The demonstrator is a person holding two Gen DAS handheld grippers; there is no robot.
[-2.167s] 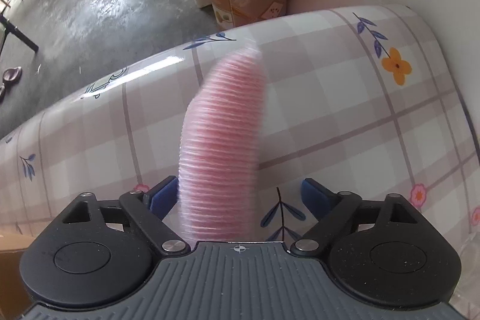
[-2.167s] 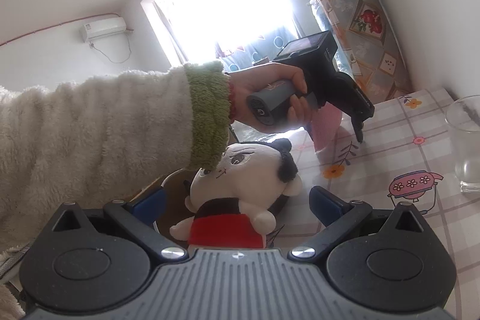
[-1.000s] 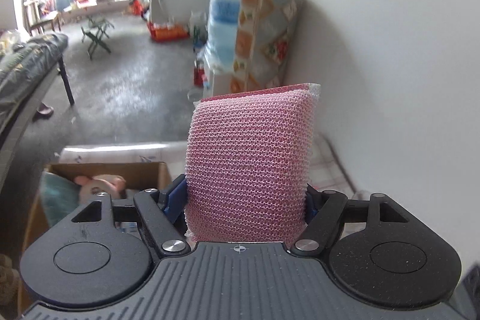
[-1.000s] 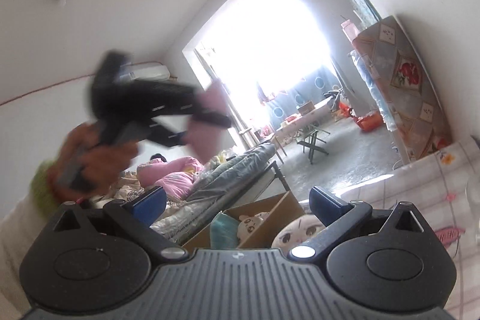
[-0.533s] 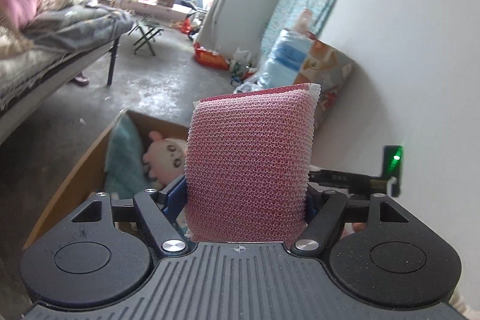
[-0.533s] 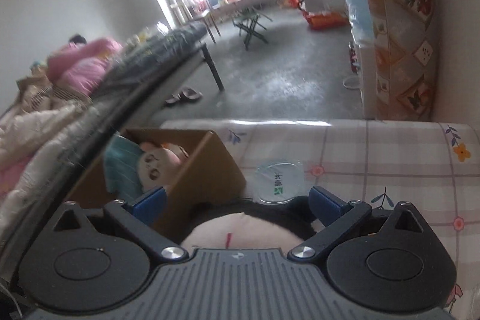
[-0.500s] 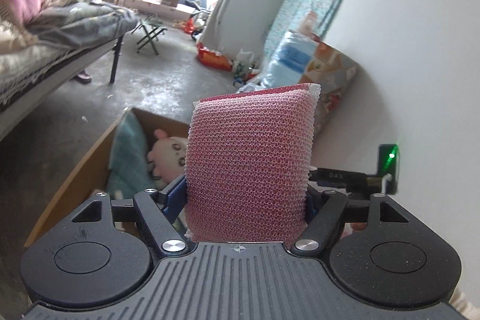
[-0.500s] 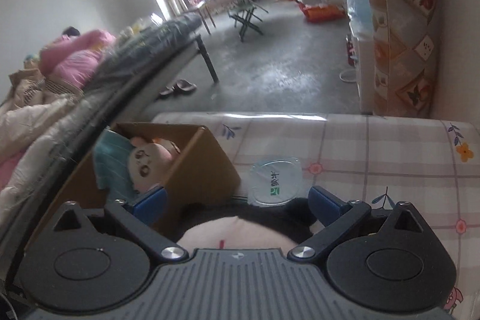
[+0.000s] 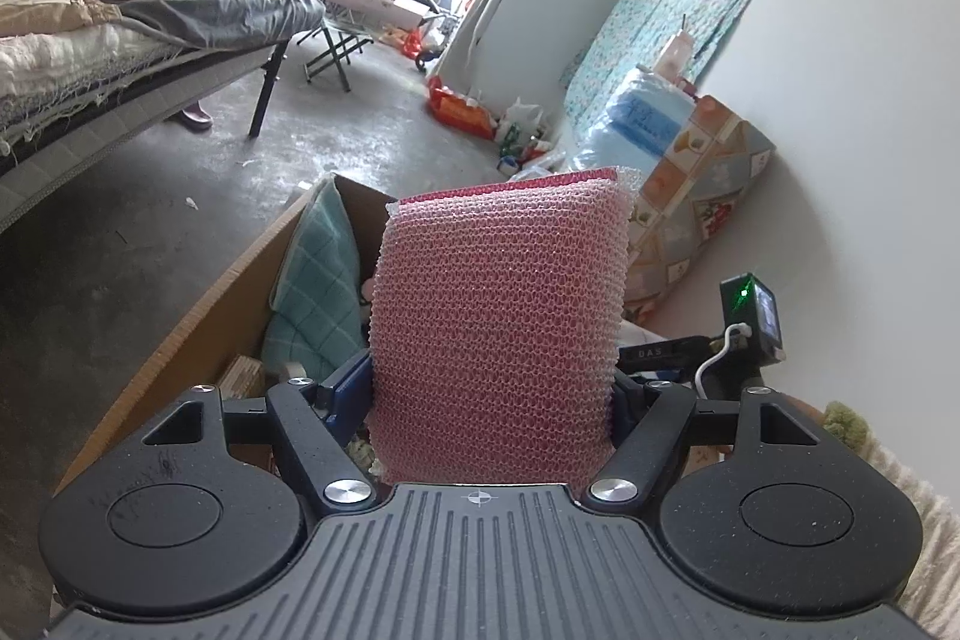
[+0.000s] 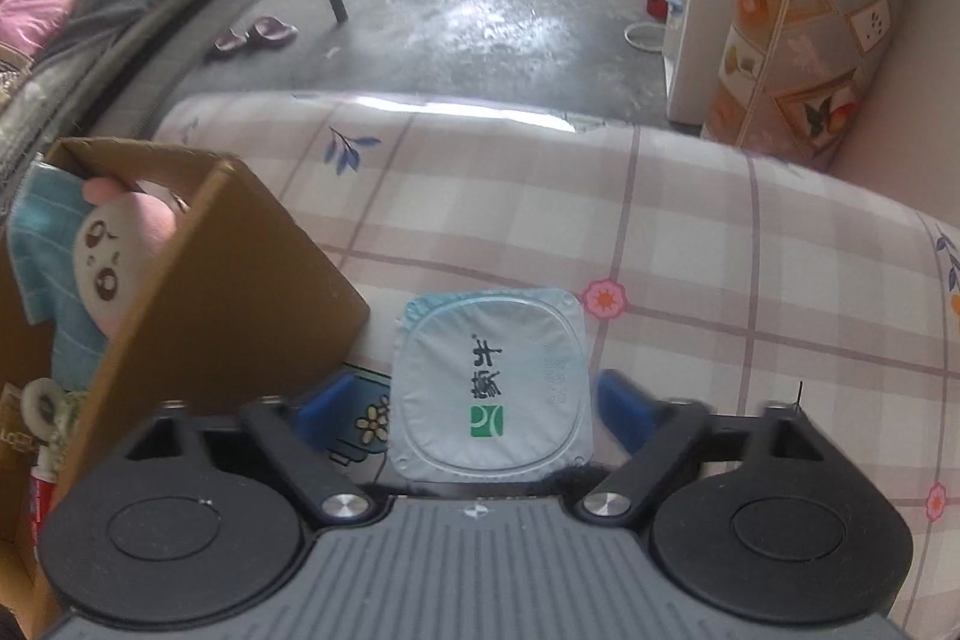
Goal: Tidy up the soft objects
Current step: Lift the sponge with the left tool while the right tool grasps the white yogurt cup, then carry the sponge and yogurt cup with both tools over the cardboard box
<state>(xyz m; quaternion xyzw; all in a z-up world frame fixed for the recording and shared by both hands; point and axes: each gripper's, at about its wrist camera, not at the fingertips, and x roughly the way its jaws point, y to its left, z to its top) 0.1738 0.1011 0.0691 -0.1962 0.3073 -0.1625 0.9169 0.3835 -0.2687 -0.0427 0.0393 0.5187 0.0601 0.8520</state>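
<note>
Left gripper (image 9: 492,391) clamped on upright pink sponge (image 9: 498,322), held above cardboard box (image 9: 198,322), right gripper (image 10: 474,409) jaws spread, low over tablecloth (image 10: 720,244), straddling sealed yogurt cup (image 10: 489,382) beside the box

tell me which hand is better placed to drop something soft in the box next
Left. The left gripper is already shut on the pink sponge, with the open cardboard box right beneath and ahead of it. The right gripper is open and holds nothing soft; it straddles a sealed yogurt cup on the table.
</note>
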